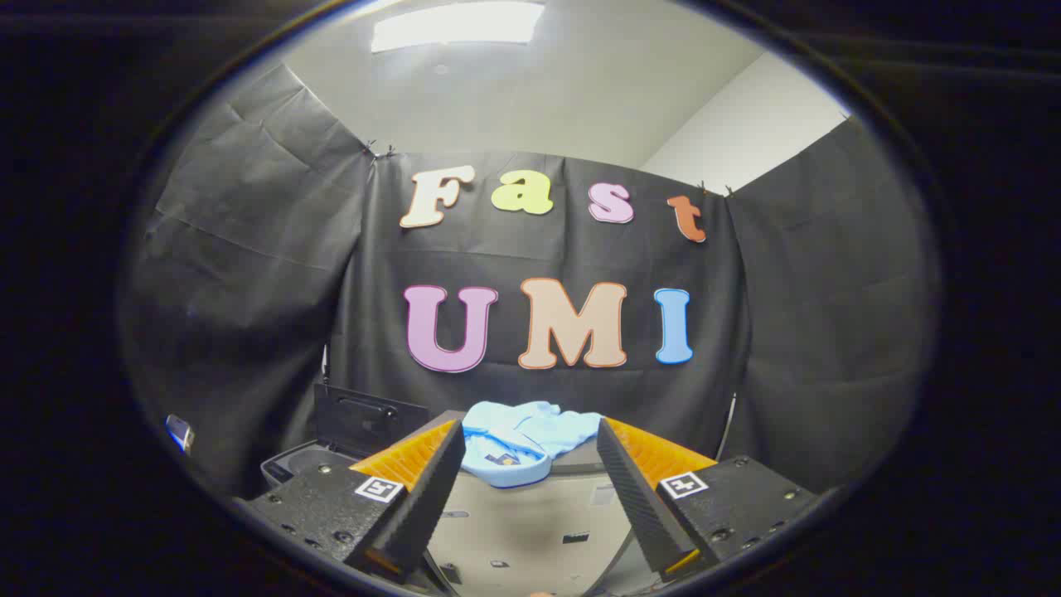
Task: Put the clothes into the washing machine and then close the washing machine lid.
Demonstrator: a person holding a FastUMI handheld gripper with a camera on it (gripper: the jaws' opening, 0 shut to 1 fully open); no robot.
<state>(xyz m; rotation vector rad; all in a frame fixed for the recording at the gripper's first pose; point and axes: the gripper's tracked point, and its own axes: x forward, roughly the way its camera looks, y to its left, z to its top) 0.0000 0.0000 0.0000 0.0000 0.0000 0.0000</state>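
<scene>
A light blue garment (518, 448) lies crumpled on a table (530, 522), just beyond my fingertips and roughly centred between them. My gripper (530, 452) is open, its two fingers spread wide with nothing between them. To the left of the fingers stands a small dark washing machine (307, 460) with its lid (365, 419) raised upright at the back. The drum opening is mostly hidden behind my left finger.
Black cloth walls close the booth at the back and on both sides. The light table surface runs under the fingers, with a few small dark marks on it. A small bluish object (179, 433) sits at the far left.
</scene>
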